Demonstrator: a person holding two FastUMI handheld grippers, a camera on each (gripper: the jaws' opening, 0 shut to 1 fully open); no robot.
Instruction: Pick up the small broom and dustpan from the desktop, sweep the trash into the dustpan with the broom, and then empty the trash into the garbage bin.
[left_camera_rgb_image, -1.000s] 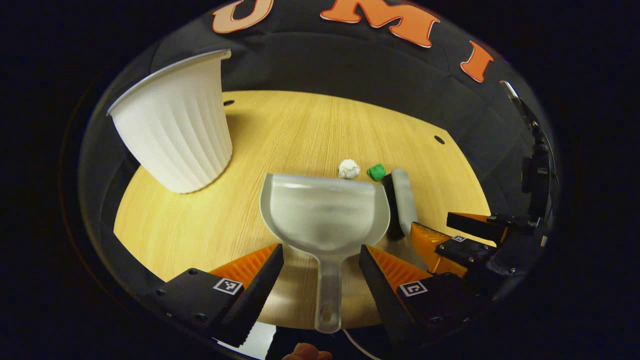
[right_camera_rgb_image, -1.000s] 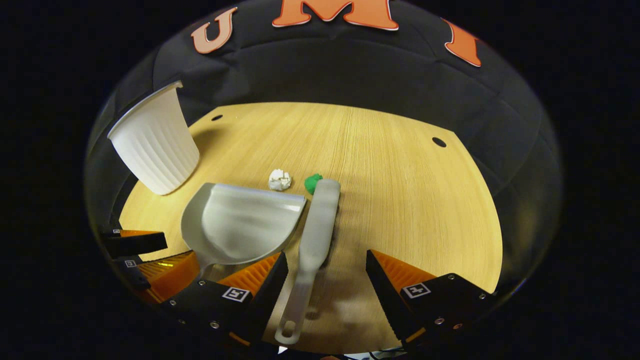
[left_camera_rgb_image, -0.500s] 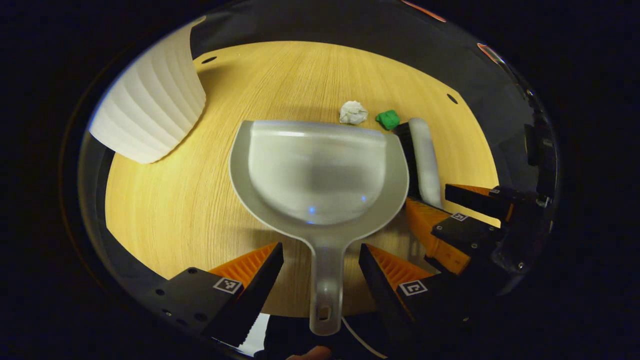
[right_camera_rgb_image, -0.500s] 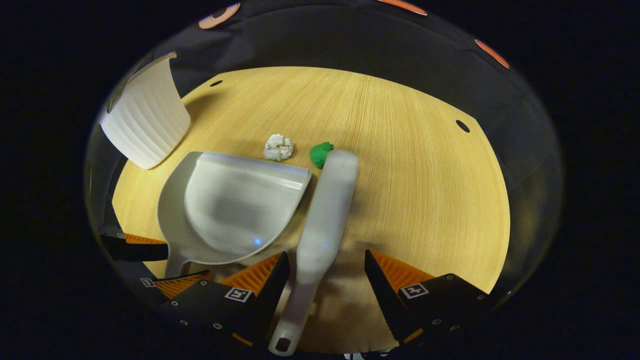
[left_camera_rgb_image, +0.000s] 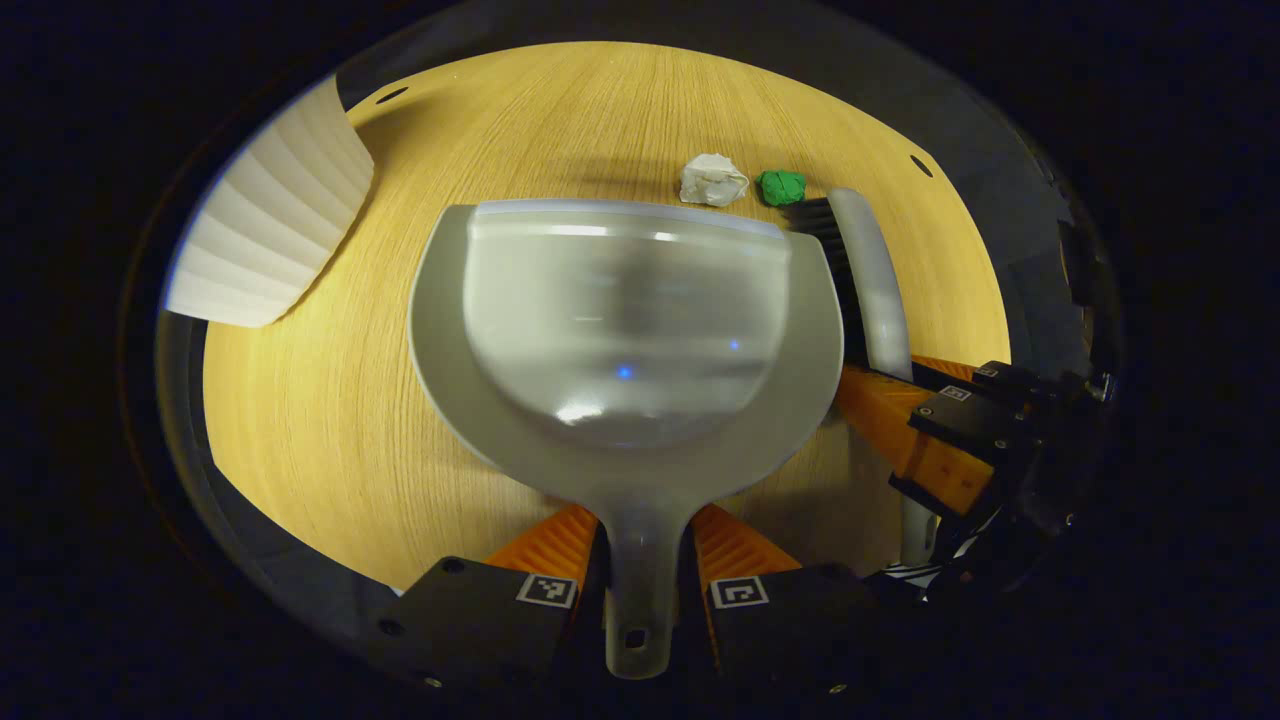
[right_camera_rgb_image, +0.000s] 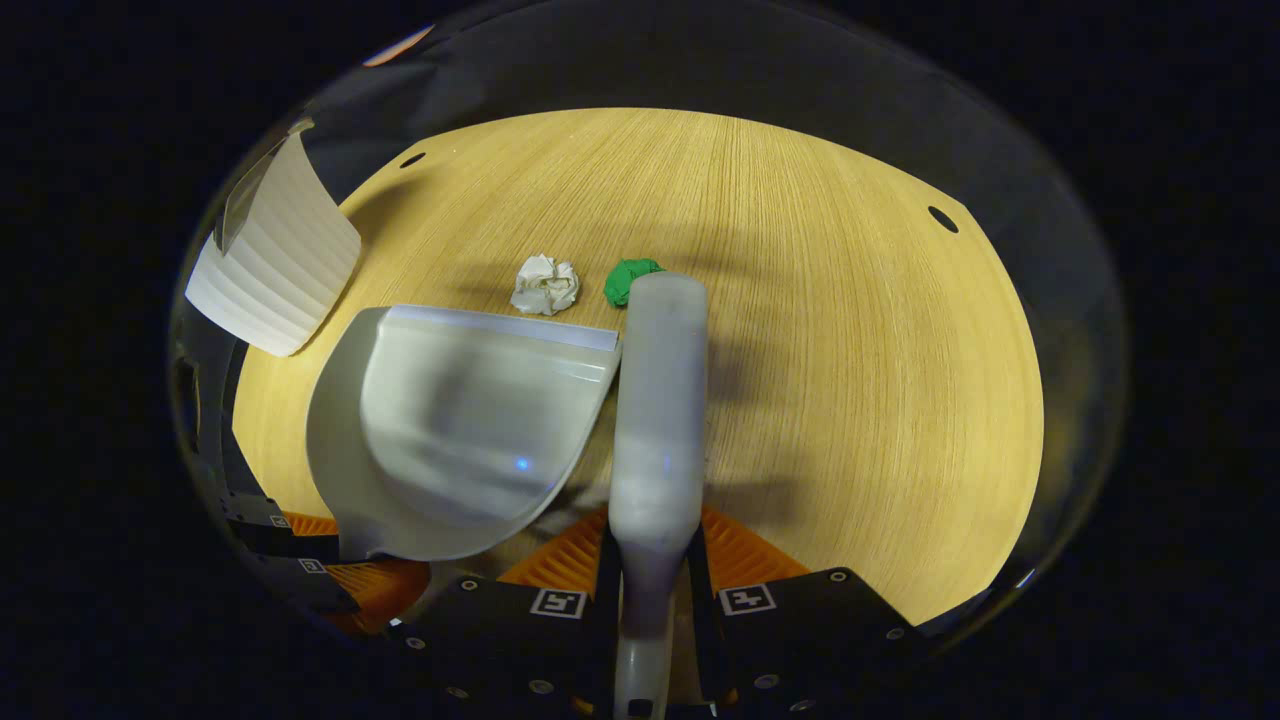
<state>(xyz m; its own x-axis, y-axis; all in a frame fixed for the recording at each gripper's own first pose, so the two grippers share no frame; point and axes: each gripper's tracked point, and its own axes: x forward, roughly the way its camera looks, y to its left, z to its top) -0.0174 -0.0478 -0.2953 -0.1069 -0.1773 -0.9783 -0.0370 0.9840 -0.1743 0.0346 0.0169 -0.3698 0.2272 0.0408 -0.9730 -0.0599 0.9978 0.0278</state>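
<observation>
Left claw (left_camera_rgb_image: 645, 560): its two fingers are pressed together on the neck of the dustpan's handle, one on each side.
Dustpan (left_camera_rgb_image: 620, 340): straight ahead of the left claw, pan spread wide on the desktop (left_camera_rgb_image: 330, 420), its flat front lip farthest from the claw; the handle end with its small hole pokes back between the fingers. In the right gripper view it lies ahead and to the left of the right claw (right_camera_rgb_image: 470, 420).
Right claw (right_camera_rgb_image: 655, 575): fingers clamped on the broom's narrow handle, just behind where the handle widens into the head.
Broom (right_camera_rgb_image: 655, 400): runs straight forward from the right claw, its rounded far end reaching the trash. In the left gripper view it lies just right of the dustpan (left_camera_rgb_image: 870, 280), dark bristles facing the pan's edge; whether bristles and pan touch is hard to judge.
White paper wad (left_camera_rgb_image: 712, 180): just beyond the dustpan's front lip, ahead of the left claw.
Green scrap (left_camera_rgb_image: 781, 186): beside the white wad, touching or nearly touching the broom's far end.
Garbage bin (left_camera_rgb_image: 265, 240): white and ribbed, ahead and well to the left of both claws, apart from the dustpan.
Right claw seen from the left (left_camera_rgb_image: 925, 440): low on the right side, around the broom handle.
</observation>
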